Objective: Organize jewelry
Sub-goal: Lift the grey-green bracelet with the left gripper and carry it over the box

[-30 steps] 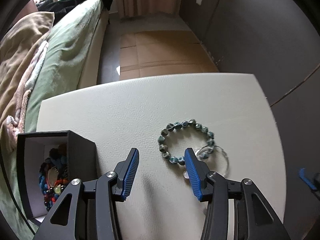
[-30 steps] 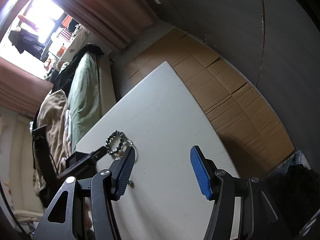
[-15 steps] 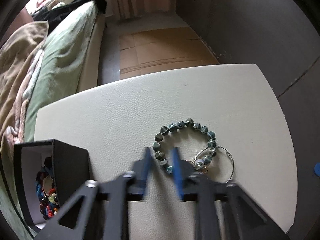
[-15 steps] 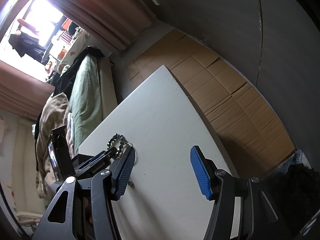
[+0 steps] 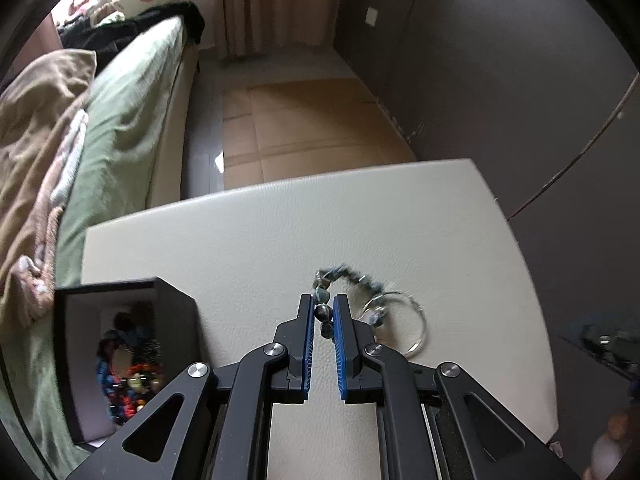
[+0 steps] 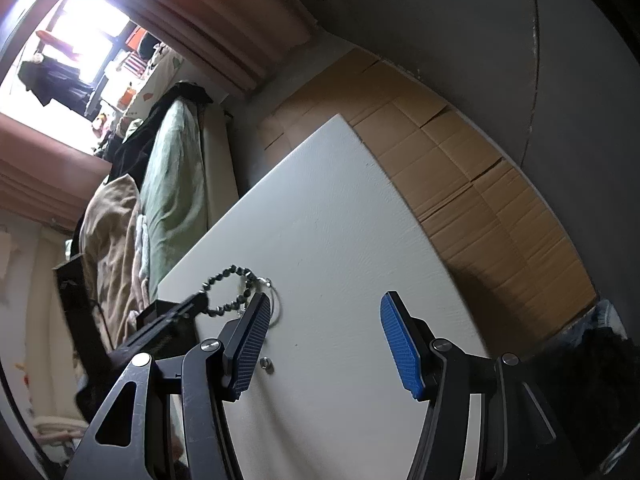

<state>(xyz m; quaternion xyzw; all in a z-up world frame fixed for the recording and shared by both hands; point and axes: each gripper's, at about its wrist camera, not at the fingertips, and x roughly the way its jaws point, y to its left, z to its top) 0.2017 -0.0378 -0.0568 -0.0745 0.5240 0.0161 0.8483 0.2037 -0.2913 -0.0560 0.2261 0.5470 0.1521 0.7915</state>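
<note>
Bracelet (image 5: 325, 314), blue-green beads: left wrist view shows left gripper (image 5: 321, 322) now clamped on near arc, where second ago jaws stood wide apart. Far beads blurred, rest of loop on white table (image 5: 248, 240) beside wire hoop (image 5: 416, 320). Grasp made; transfer to black box (image 5: 176, 320) at left likely next.

Right wrist view: right gripper (image 6: 320, 320) unchanged, jaws spread wide, holding nothing, above table. Bracelet (image 6: 228, 280) visible far left with left gripper's tip on it; small stud (image 6: 266, 364) lies loose nearby.
</note>
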